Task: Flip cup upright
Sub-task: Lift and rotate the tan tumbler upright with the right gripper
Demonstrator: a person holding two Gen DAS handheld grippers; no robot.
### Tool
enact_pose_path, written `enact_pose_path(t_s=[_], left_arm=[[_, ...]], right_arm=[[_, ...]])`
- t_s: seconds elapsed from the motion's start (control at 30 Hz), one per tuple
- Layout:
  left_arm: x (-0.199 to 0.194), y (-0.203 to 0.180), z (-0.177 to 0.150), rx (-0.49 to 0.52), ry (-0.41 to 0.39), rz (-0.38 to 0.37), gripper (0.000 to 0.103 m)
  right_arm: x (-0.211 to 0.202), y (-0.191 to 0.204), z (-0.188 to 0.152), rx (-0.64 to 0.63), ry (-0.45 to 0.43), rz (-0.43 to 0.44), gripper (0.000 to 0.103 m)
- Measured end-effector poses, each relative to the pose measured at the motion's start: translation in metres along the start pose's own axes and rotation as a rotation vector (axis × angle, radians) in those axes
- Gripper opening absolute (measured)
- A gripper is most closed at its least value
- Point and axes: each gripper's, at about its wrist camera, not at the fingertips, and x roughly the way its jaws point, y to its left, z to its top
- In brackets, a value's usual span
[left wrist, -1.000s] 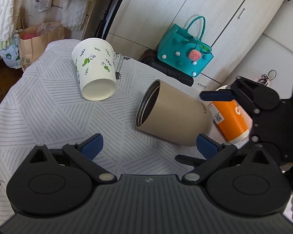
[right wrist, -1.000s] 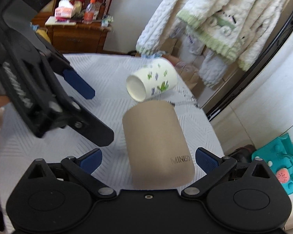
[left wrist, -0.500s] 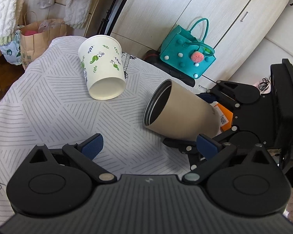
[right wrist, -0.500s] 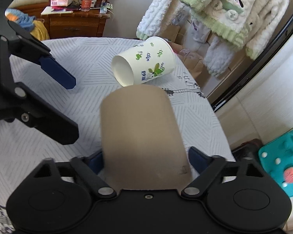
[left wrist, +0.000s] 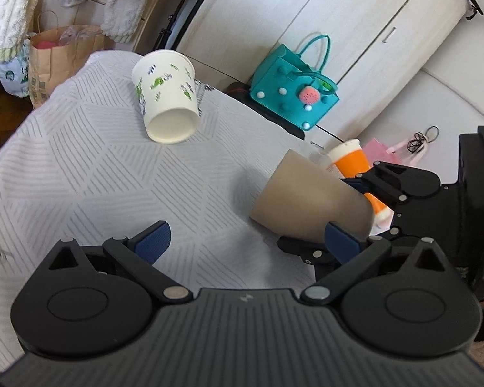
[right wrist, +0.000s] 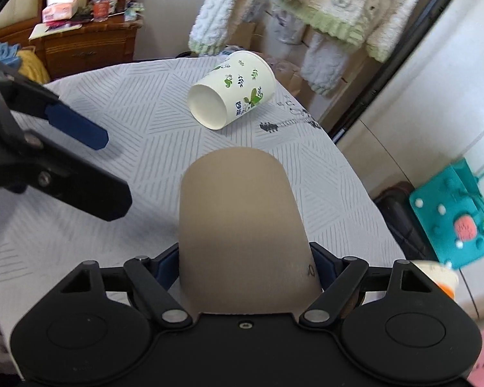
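A tan metal cup [right wrist: 240,225] is clamped between the blue pads of my right gripper [right wrist: 245,266], held off the table with its open end pointing away from the camera. In the left wrist view the same cup [left wrist: 306,200] hangs tilted above the cloth, mouth down-left, with the right gripper [left wrist: 348,209] around its base. My left gripper [left wrist: 245,242] is open and empty, low over the table just left of the cup; it also shows in the right wrist view [right wrist: 77,129].
A white paper cup with leaf prints [left wrist: 167,103] [right wrist: 232,90] lies on its side at the far end of the grey patterned tablecloth [left wrist: 80,167]. An orange cup [left wrist: 355,164] lies behind the tan cup. A teal bag [left wrist: 293,93] sits on the floor beyond.
My right gripper closed on the tan cup and lifted it off the table, tipping its mouth downward. The orange cup behind it has come into view.
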Motion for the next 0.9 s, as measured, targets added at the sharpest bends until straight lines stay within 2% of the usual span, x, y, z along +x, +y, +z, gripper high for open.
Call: enact_pose_path(t_s=[0.33, 0.57, 0.67, 0.83, 0.9], left_arm=[[-0.015, -0.019, -0.027, 0.041, 0.035, -0.067, 0.103], [-0.020, -0.030, -0.037, 0.053, 0.049, -0.078, 0.103], [-0.020, -0.033, -0.039, 0.060, 0.054, -0.074, 0.103], [-0.014, -0.037, -0.041, 0.061, 0.072, -0.072, 0.103], [-0.011, -0.038, -0.041, 0.051, 0.075, -0.080, 0.103]], right_arm=[[-0.030, 0.017, -0.033, 0.162, 0.037, -0.055, 0.084], [-0.034, 0.017, -0.055, 0.318, 0.031, -0.069, 0.084], [-0.032, 0.015, -0.062, 0.354, 0.029, -0.045, 0.083], [-0.041, 0.009, -0.067, 0.385, -0.042, -0.016, 0.083], [-0.049, 0.006, -0.068, 0.370, -0.079, -0.004, 0.086]])
